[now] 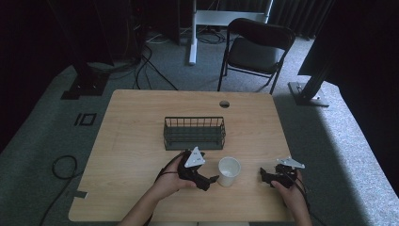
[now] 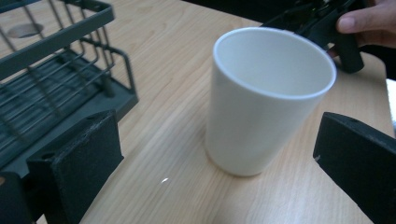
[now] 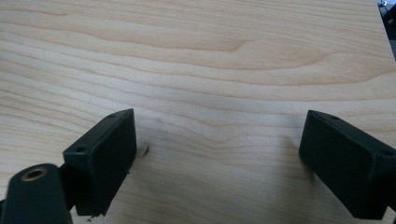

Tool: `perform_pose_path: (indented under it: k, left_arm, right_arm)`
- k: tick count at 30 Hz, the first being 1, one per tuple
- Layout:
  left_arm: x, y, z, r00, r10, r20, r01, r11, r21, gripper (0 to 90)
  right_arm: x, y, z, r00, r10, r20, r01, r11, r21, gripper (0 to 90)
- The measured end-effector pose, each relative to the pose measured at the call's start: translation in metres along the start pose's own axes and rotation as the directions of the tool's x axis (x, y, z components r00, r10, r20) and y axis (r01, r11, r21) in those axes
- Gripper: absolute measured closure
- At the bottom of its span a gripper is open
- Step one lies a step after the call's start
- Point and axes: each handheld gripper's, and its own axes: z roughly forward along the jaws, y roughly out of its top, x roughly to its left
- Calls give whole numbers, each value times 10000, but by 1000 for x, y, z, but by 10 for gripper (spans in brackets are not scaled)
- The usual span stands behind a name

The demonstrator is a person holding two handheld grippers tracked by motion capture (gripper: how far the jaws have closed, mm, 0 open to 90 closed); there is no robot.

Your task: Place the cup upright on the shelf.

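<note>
A white cup [image 1: 229,170] stands upright and empty on the wooden table [image 1: 141,141], near the front edge. My left gripper [image 1: 211,181] sits just left of it, held by a hand, pointing at the cup. In the left gripper view the cup [image 2: 266,102] stands just ahead of the open left gripper [image 2: 217,140], not between the jaws and untouched. My right gripper [image 1: 263,175] rests to the cup's right, a short gap away. In the right gripper view the right gripper [image 3: 219,154] is open over bare wood, holding nothing.
A dark wire basket [image 1: 194,133] stands at the table's middle, just behind the left gripper, and its corner [image 2: 56,93] is close to the left jaw. A cable hole [image 1: 224,104] lies near the far edge. A folding chair [image 1: 254,49] stands beyond the table.
</note>
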Motion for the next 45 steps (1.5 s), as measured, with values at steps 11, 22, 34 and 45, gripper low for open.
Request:
perform_pose_path:
  k: [11, 22, 34, 45]
  left_arm:
    - [-9, 10, 18, 9986, 284, 436, -282, 9996, -47, 12]
    - [-18, 15, 33, 9959, 534, 732, -527, 9985, -110, 12]
    - [-21, 19, 42, 9941, 600, 901, -572, 9978, -340, 13]
    - [-25, 23, 51, 9949, 701, 726, -668, 9966, -475, 98]
  right_arm:
    - [0, 0, 0, 10000, 12, -3, -12, 10000, -4, 107]
    - [0, 0, 0, 10000, 26, -16, -26, 10000, -8, 107]
    - [0, 0, 0, 10000, 21, -15, -21, 10000, -6, 107]
    - [0, 0, 0, 10000, 26, -30, -26, 10000, -14, 107]
